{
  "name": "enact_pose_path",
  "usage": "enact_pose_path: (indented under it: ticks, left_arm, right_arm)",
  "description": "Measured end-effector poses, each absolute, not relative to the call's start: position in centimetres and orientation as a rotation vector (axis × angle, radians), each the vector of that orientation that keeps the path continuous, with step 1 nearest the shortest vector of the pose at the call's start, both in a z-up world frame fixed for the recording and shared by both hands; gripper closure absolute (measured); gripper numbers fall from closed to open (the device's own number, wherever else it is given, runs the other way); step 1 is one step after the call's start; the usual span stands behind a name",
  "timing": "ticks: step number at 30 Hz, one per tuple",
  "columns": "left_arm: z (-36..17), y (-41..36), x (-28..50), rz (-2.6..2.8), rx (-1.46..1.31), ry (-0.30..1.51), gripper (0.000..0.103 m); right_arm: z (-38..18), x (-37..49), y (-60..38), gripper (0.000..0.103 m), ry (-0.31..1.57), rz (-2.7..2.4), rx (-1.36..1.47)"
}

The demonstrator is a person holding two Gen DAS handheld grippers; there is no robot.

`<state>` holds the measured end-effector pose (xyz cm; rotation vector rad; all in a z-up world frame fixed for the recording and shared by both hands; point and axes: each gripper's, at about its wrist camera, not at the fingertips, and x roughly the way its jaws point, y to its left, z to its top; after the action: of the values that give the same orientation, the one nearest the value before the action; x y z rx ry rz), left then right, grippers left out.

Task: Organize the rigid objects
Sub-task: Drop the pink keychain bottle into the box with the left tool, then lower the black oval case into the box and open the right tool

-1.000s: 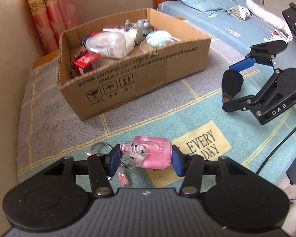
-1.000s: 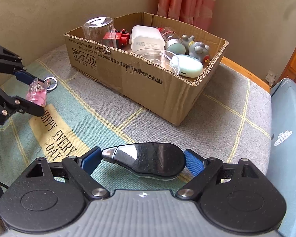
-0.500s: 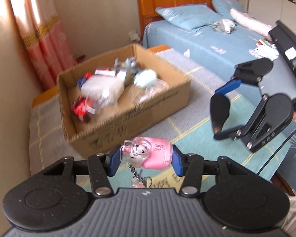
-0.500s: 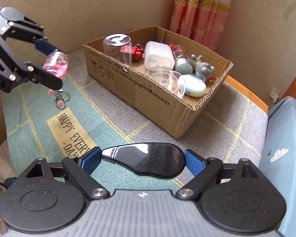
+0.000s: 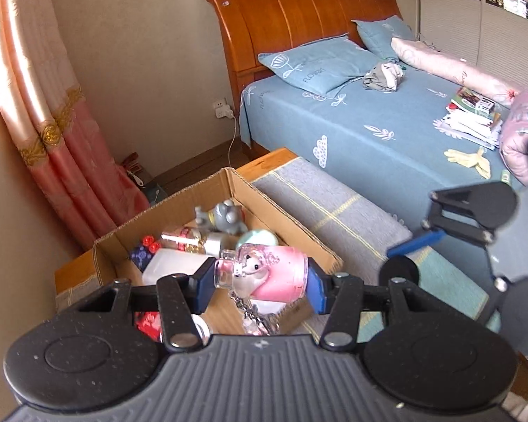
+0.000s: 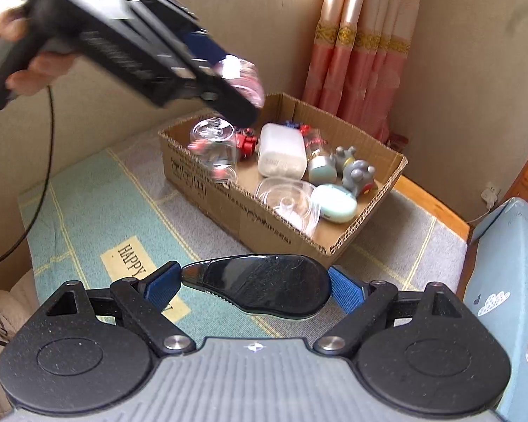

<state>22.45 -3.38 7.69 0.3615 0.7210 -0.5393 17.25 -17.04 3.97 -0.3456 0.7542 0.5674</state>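
My left gripper (image 5: 260,277) is shut on a pink bottle keychain (image 5: 267,274) and holds it in the air over the near side of the open cardboard box (image 5: 285,221); its chain hangs below. In the right wrist view the left gripper (image 6: 228,81) is blurred, above the box's (image 6: 264,221) left end. My right gripper (image 6: 255,286) is shut on a black computer mouse (image 6: 260,288), above the rug in front of the box. The box holds a clear cup (image 6: 214,147), a white case (image 6: 281,151), a grey toy (image 6: 359,172) and several other items.
The box stands on a grey and teal rug (image 6: 98,211) on a low wooden table (image 6: 429,207). A wall and pink curtain (image 6: 355,52) lie behind it. A blue bed (image 5: 387,133) stands to the right. A cable (image 6: 42,183) trails at left.
My left gripper has risen from the rug with the pink keychain and moved forward over the box. My right gripper has lifted slightly with the mouse still in it.
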Motion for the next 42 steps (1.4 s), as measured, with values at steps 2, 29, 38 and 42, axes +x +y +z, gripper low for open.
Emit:
enact_pose_path:
  ticks: [2, 29, 38, 42]
  left_arm:
    - [7.5, -3.8, 24.4, -0.531, 0.362, 0.740, 0.052]
    - [6.3, -2.0, 24.8, -0.396, 0.319, 0.759, 0.008]
    - [5.7, 2.5, 19.0, -0.222, 0.213, 0.689, 0.003]
    - [4.8, 4.6, 17.1, -0.181, 0.120, 0.699, 0.003]
  right_arm:
    - [4.6, 17.3, -17.0, 0.010, 0.739, 0.566, -0.350]
    - [7.6, 18.4, -16.2, 0.010, 0.680, 0.529, -0.366]
    - [8.3, 22.0, -15.4, 0.010, 0.686, 0.511, -0.351]
    - [8.5, 24.4, -14.1, 0.010, 0.687, 0.521, -0.351]
